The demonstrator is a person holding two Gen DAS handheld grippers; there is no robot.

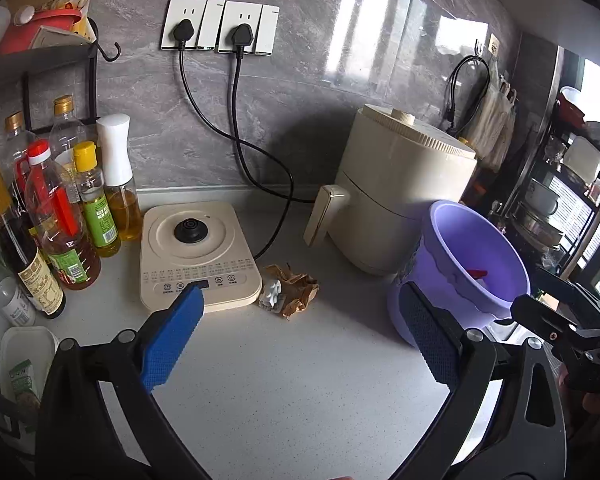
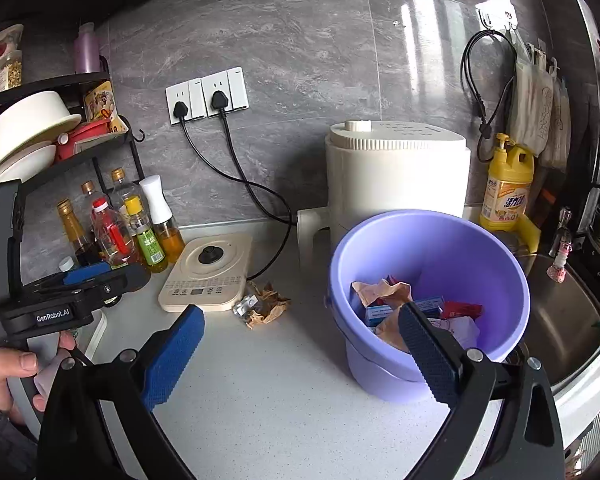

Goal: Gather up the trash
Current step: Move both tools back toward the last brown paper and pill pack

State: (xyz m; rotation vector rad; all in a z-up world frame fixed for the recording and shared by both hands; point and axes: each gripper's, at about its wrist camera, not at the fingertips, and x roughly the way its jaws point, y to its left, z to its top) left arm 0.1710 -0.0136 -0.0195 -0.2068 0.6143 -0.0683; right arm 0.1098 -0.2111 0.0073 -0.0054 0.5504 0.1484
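A crumpled brown paper scrap (image 1: pixel 298 289) (image 2: pixel 270 304) and a small blister pack (image 1: pixel 271 292) (image 2: pixel 245 305) lie on the white counter beside the kettle base. The purple bucket (image 1: pixel 466 276) (image 2: pixel 432 240) stands to their right and holds several wrappers and papers (image 2: pixel 396 304). My left gripper (image 1: pixel 302 336) hovers open above the counter, nearer the camera than the scrap, with nothing between its blue fingers. My right gripper (image 2: pixel 300 354) is open too, empty, its right finger (image 2: pixel 430 356) in front of the bucket's rim. The left gripper's body (image 2: pixel 56 300), held by a hand, shows at the left of the right wrist view.
A cream kettle base (image 1: pixel 198 256) and a cream air fryer (image 1: pixel 404 188) stand against the grey wall, with cords running to the sockets (image 1: pixel 220 26). Several oil and sauce bottles (image 1: pixel 60 216) crowd the left. A yellow detergent bottle (image 2: pixel 506 184) and a steel sink (image 2: pixel 560 320) are at the right.
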